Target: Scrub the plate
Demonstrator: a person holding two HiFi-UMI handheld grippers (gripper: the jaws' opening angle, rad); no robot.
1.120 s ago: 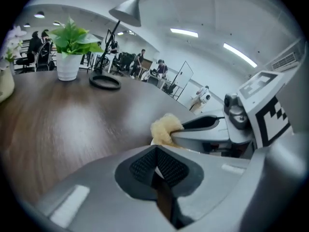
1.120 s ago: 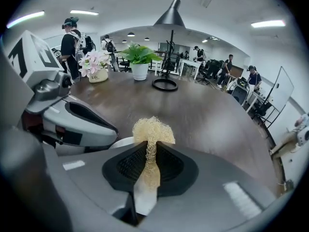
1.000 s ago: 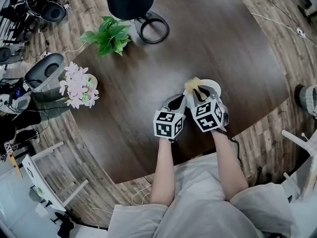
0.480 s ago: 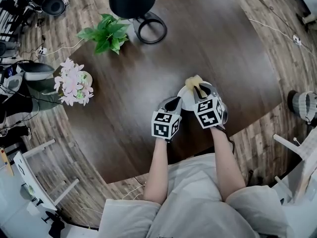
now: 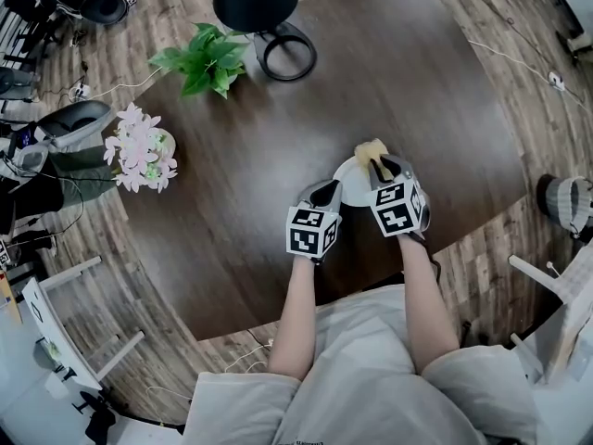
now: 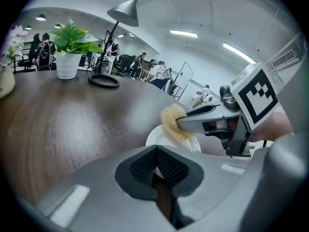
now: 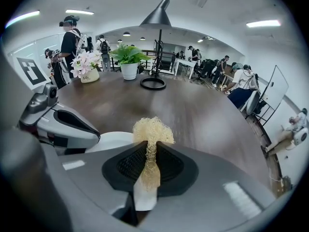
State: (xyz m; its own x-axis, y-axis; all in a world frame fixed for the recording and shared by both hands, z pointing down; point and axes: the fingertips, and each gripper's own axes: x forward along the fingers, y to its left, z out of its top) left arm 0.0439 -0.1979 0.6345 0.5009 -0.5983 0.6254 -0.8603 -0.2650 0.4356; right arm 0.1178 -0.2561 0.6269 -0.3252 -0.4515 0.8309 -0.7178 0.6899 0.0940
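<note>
A small white plate [image 5: 349,171] lies on the dark wooden table [image 5: 417,91] near its front edge. My left gripper [image 5: 326,193] is shut on the plate's near rim; a white sliver of plate [image 6: 166,140] shows between its pads. My right gripper [image 5: 382,167] is shut on a pale yellow fibrous scrubber [image 5: 371,151]. The scrubber [image 7: 152,129] sticks out past the right gripper's [image 7: 152,158] fingertips and rests over the plate's [image 7: 113,140] far side. In the left gripper view the scrubber [image 6: 171,122] presses on the plate's top.
A green potted plant [image 5: 202,58] and a black lamp with a ring base [image 5: 283,54] stand at the table's far side. A pot of pink flowers [image 5: 139,156] sits at the left edge. Several people [image 7: 70,33] are in the room behind.
The right gripper and scrubber have shifted slightly right across the plate. The left gripper keeps its hold on the rim.
</note>
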